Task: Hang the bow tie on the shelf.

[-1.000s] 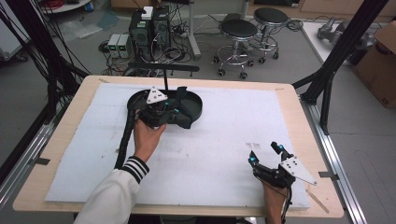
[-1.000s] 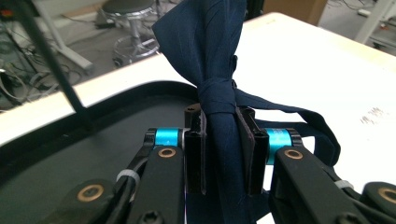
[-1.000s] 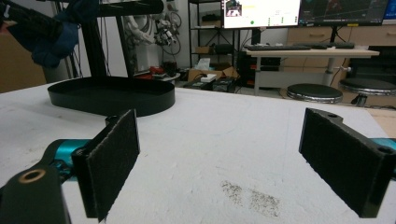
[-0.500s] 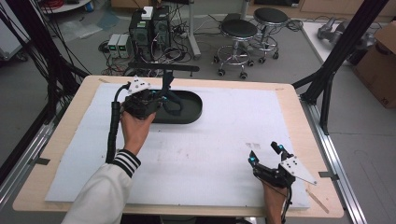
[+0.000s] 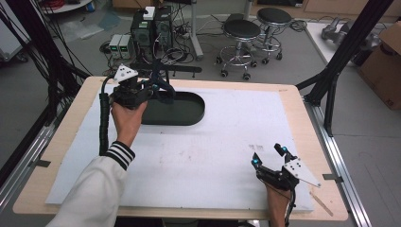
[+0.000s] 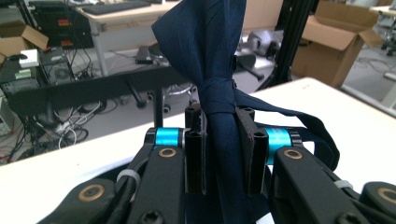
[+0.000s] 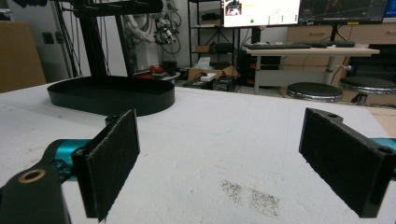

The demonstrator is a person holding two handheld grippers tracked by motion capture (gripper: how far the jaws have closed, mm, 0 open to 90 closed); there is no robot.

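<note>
My left gripper hangs above the left end of a black oval tray, shut on a navy bow tie. In the left gripper view the pads pinch the bow tie just below its knot. The bow rises above the jaws and a strap loops off to the right. My right gripper rests on the white mat near the front right, jaws wide open. The right gripper view shows nothing between its two pads, and the tray lies farther off at the left.
A white mat covers most of the wooden table. Black frame posts stand at the table's right and left sides. Stools and computer boxes sit on the floor beyond the far edge.
My left gripper has risen out of the tray and moved left toward the tray's left end, carrying the bow tie. The right gripper has stayed still.
</note>
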